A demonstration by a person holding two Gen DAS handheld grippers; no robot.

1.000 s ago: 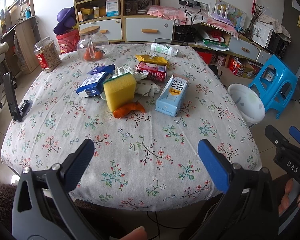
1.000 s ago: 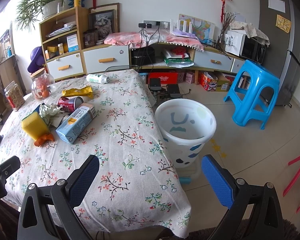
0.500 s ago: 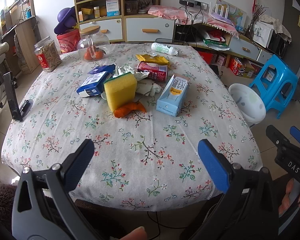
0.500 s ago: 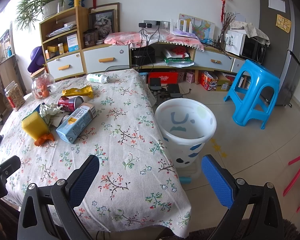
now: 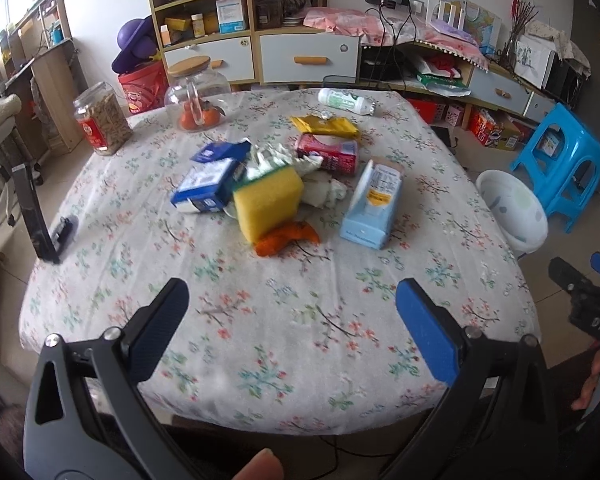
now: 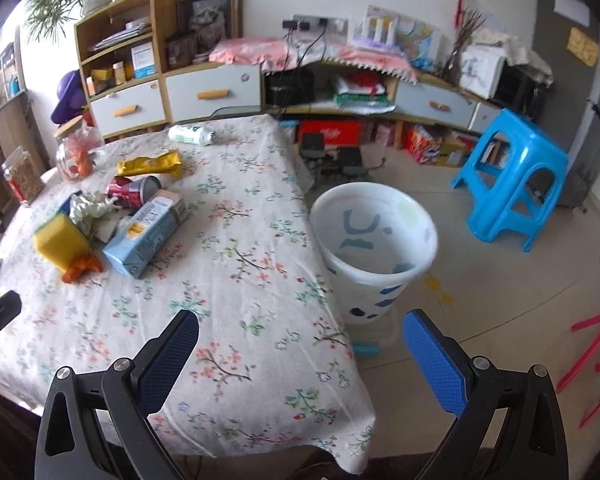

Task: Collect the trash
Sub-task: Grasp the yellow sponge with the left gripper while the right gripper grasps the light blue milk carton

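A heap of trash lies mid-table: a yellow sponge [image 5: 267, 203], orange peel [image 5: 286, 237], a light blue carton [image 5: 373, 204], a dark blue carton [image 5: 208, 188], crumpled tissue [image 5: 324, 192], a red can [image 5: 327, 153], a yellow wrapper [image 5: 325, 125] and a white bottle [image 5: 345, 101]. The white bin [image 6: 374, 236] stands on the floor right of the table. My left gripper [image 5: 292, 320] is open and empty over the table's near edge. My right gripper [image 6: 300, 344] is open and empty over the table's near right corner.
A glass jar with oranges [image 5: 198, 98] and a jar of snacks [image 5: 103, 118] stand at the table's far left. A black phone stand [image 5: 40, 216] is at the left edge. A blue stool [image 6: 512, 196] stands behind the bin. Cabinets line the back wall.
Both grippers have moved slightly forward towards the table; the view is a little blurred. The trash has not moved.
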